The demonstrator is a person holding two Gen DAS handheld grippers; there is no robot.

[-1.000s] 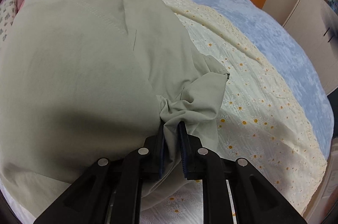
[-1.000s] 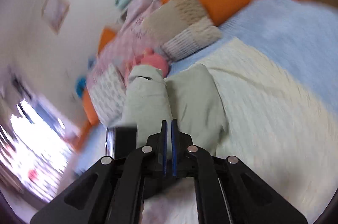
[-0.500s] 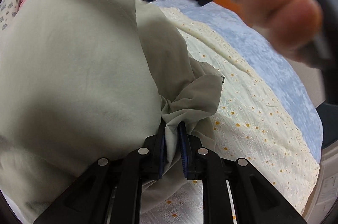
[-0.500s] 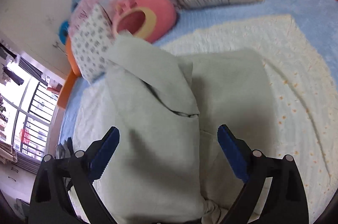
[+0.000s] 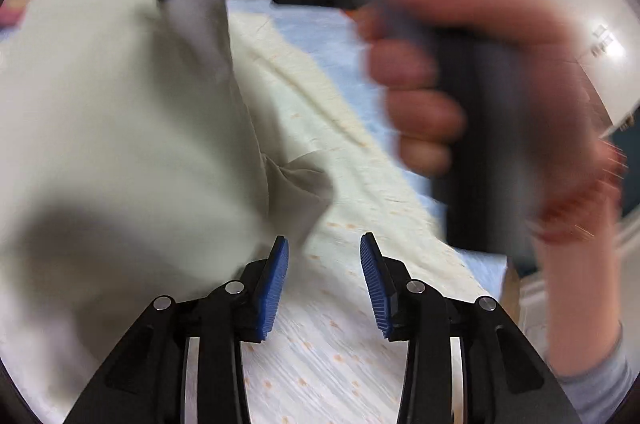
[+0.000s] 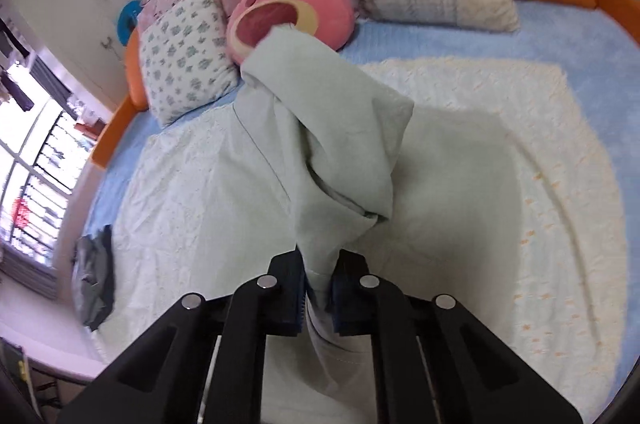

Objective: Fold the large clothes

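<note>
Bed: a blue bed point(image 6: 560, 24) with an orange frame fills both wrist views; a cream daisy-print cover point(image 6: 540, 164) is spread over it.
Garment: a large pale green garment point(image 6: 328, 144) lies on the cover. In the right wrist view, one part rises in a tented fold from the bed up to the near gripper.
Main risk: the raised fold hangs from a single pinch. If that pinch holds only a thin edge of cloth, the fabric could slip out and the fold collapse crooked.
Second risk: the lifted layer may drag the layer beneath it, bunching the garment instead of laying it flat.
Third risk: the two tools sit close together. In the left wrist view the person's right hand point(image 5: 472, 96) is large, blurred and near, so the tools could collide or snag the cloth.
Right gripper point(image 6: 318, 288): jaws closing, pressed together on a gathered tuck of green fabric, which passes between the blue pads.
Left gripper point(image 5: 324, 280): jaws opening, partly spread. Nothing lies between its pads; only the cover shows through the gap, and the garment's edge point(image 5: 304, 184) sits just beyond the left finger.
Pillows: a pink plush cushion point(image 6: 288, 8) and patterned pillows rest at the head of the bed, clear of the fold.
</note>
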